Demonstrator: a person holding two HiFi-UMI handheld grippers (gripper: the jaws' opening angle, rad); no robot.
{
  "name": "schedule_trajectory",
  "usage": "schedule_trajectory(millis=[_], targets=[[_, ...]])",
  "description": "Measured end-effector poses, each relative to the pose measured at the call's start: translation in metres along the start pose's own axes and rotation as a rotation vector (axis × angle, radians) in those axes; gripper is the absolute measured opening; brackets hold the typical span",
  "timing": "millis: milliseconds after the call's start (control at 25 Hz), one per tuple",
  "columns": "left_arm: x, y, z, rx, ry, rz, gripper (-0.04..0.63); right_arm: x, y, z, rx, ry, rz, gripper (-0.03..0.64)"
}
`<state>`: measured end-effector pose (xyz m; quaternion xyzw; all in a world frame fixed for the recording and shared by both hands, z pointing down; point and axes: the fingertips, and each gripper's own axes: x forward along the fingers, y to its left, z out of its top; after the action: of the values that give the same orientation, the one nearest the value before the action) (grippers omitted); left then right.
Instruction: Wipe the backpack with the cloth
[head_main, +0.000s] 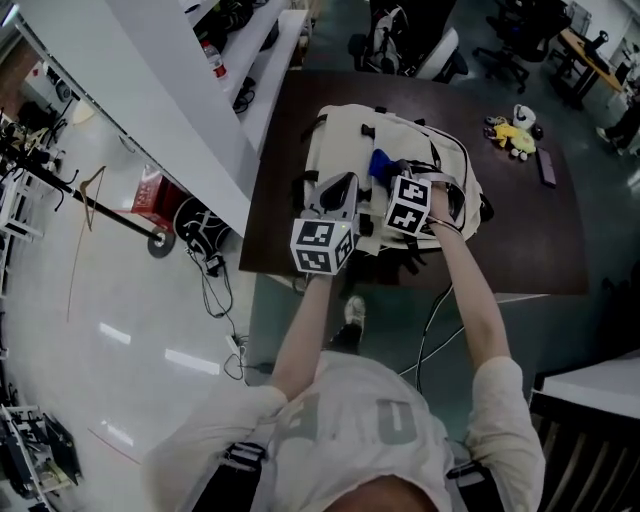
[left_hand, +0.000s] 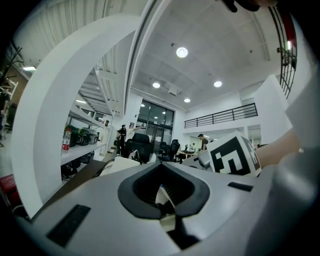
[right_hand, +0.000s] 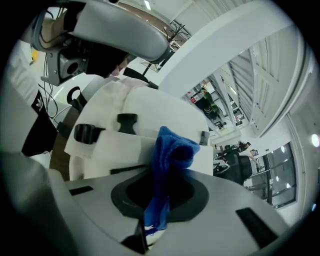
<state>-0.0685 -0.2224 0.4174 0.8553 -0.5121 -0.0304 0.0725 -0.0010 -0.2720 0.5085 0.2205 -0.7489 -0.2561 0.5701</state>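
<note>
**Pinching a blue terry cloth (right_hand: 167, 150) over a cream fabric backpack (head_main: 345, 140)**

White shelving (head_main: 180, 110) runs along the far left, above a glossy pale floor (head_main: 120, 300); next comes the dark brown table (head_main: 540, 240), with the backpack lying flat on it, left of its middle, broad face up. Its long axis slants from the far left toward the near right in the head view; black straps trail off its near and right edges; which end is the top I cannot tell. The left gripper (left_hand: 161, 200) sits at the bag's near left edge, jaws drawn together with only a pale sliver in the seam; the right gripper (right_hand: 150, 220), just beside it, is clamped on the cloth, which stands bunched above the jaws over the bag's middle; whether the cloth touches the bag is unclear. Further right a yellow soft toy (head_main: 512, 138) lies on the table, well apart from the bag; black office chairs (head_main: 510, 40) stand beyond the table's far edge.
</note>
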Motion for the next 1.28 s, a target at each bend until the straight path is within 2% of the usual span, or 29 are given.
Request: schedule_trajectory(millis=[400, 640, 960, 1080, 1280], targets=[[-0.064, -0.027, -0.025, -0.016, 0.021, 0.005, 0.004, -0.031, 0.074, 0.010, 0.034, 0.009, -0.008, 0.041], [-0.086, -0.036, -0.033, 0.003, 0.052, -0.006, 0.003, -0.028, 0.121, 0.018, 0.021, 0.021, 0.067, 0.041], [-0.093, -0.043, -0.051, 0.008, 0.088, -0.027, 0.003, -0.033, 0.139, 0.022, 0.063, -0.024, 0.081, 0.041], [-0.079, -0.050, -0.049, 0.011, 0.086, -0.055, 0.003, -0.049, 0.115, 0.017, 0.092, -0.064, 0.054, 0.041], [-0.023, -0.052, -0.026, 0.010, 0.050, -0.089, 0.003, -0.074, 0.011, -0.016, 0.116, -0.051, -0.126, 0.041]])
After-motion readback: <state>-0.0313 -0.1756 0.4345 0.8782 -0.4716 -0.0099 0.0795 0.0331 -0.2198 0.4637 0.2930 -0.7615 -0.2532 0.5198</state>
